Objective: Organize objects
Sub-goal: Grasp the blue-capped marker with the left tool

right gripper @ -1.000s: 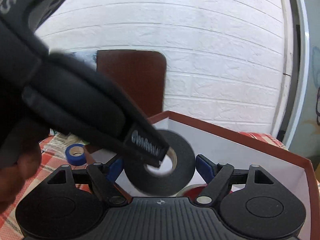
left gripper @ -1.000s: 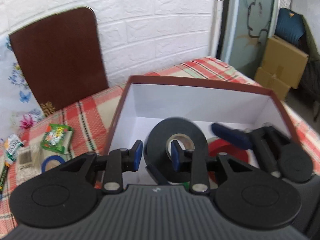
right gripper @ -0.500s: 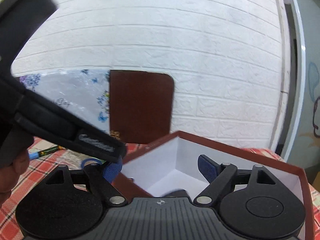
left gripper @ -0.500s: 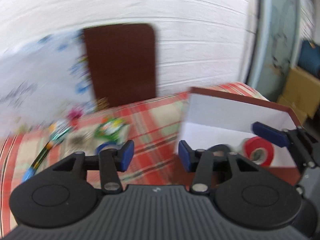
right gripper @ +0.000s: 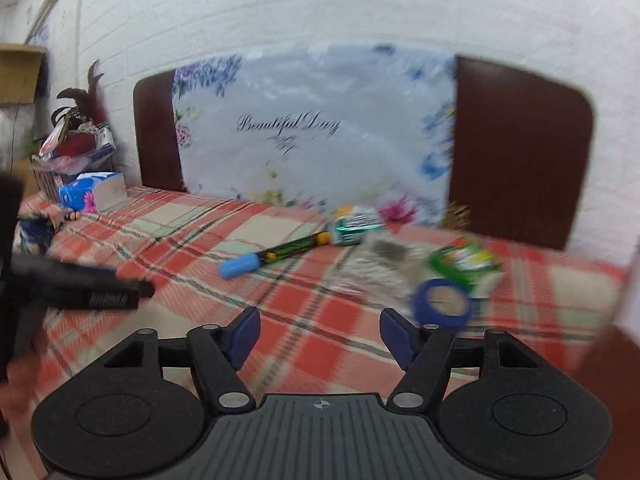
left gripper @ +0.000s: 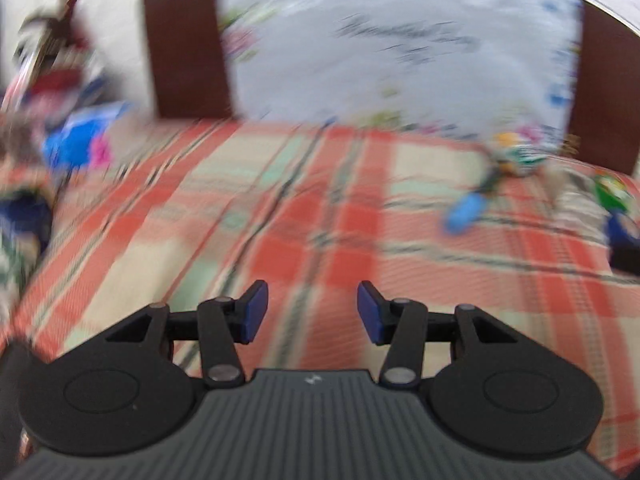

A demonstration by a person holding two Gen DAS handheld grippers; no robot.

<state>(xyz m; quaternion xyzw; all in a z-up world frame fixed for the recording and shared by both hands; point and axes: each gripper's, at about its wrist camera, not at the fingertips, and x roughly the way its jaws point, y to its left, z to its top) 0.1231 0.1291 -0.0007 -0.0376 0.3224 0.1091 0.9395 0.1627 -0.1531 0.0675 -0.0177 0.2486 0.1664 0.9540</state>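
Observation:
My left gripper [left gripper: 312, 310] is open and empty above the plaid tablecloth [left gripper: 280, 220]; its view is blurred. My right gripper [right gripper: 319, 332] is open and empty, low over the cloth. Just beyond its right finger lies a blue tape roll [right gripper: 442, 306]. Behind that are a green packet [right gripper: 466, 260], a clear wrapped item [right gripper: 380, 256], a green-and-white packet [right gripper: 356, 224] and a marker with a blue cap [right gripper: 272, 254]. The marker's blue cap [left gripper: 466, 212] and the green packet [left gripper: 612, 192] show at the right of the left wrist view. The left gripper's finger [right gripper: 80, 290] reaches in at the left.
A floral "Beautiful Day" board [right gripper: 316, 128] leans on brown chair backs [right gripper: 520, 152] at the table's far edge. A tissue box [right gripper: 94, 192] and a basket of clutter [right gripper: 68, 148] stand at the far left. The box's corner [right gripper: 624, 360] is at the right edge.
The black tape roll left my left gripper and went into the box. Both grippers swung left, away from the box, and now face the loose items on the cloth.

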